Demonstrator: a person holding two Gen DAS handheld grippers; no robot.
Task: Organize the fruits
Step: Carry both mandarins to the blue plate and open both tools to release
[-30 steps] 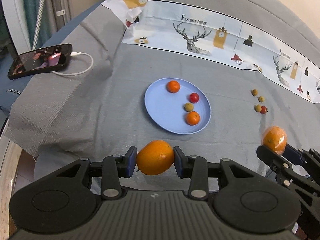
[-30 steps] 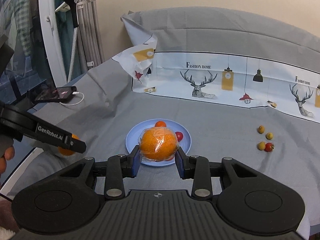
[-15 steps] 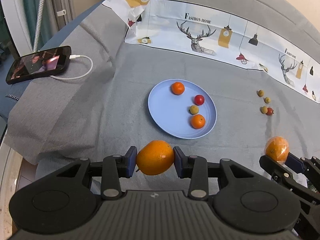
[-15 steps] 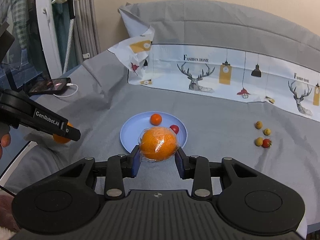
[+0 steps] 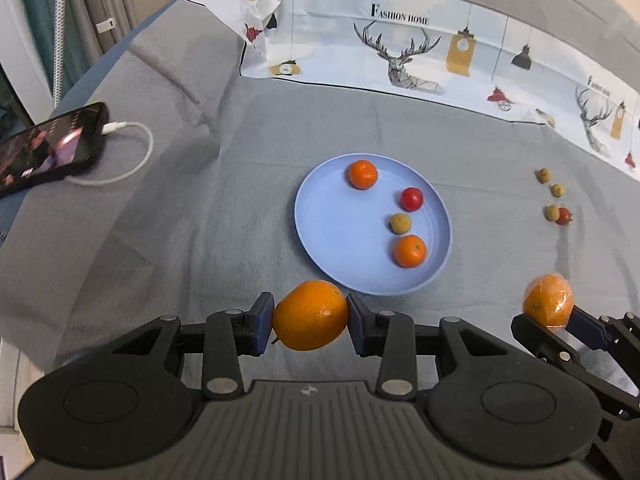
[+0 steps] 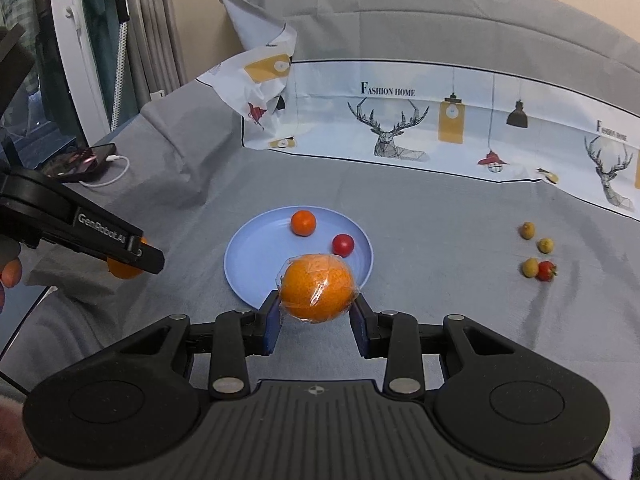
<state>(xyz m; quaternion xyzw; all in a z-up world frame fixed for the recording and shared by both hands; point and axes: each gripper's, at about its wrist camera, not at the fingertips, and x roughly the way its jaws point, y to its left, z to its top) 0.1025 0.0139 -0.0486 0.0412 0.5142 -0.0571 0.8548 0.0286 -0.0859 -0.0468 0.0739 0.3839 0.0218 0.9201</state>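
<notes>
Left gripper (image 5: pixel 310 322) is clamped on a bare orange (image 5: pixel 310 315), blue pads touching both sides, held up off the grey cloth (image 5: pixel 200 240) just short of the near rim of the blue plate (image 5: pixel 340 236)

Right gripper (image 6: pixel 316 314) is closed around a plastic-wrapped orange (image 6: pixel 317 287), film crinkled over the peel, also lifted, sitting in front of the plate's near edge in the right wrist view

From the left wrist view the right gripper and its wrapped fruit show at the right edge, near side, well apart from the plate

On the plate, near to far: a small orange (image 5: pixel 410 251), a yellowish-green small fruit (image 5: pixel 400 223) just beyond it, a red tomato (image 5: pixel 411 199), then another small orange (image 5: pixel 362 174) at the far side. None touching each other

Right of the plate, on the cloth: a yellow-green fruit touching a red one (image 5: pixel 564 216), two more yellow-green fruits (image 5: pixel 557 190) further back

Far left: a phone (image 5: pixel 44 150) with its screen lit, white cable (image 5: pixel 132 148) plugged in

Far edge: a printed sheet (image 5: pixel 400 48) with deer and "Fashion home" text
</notes>
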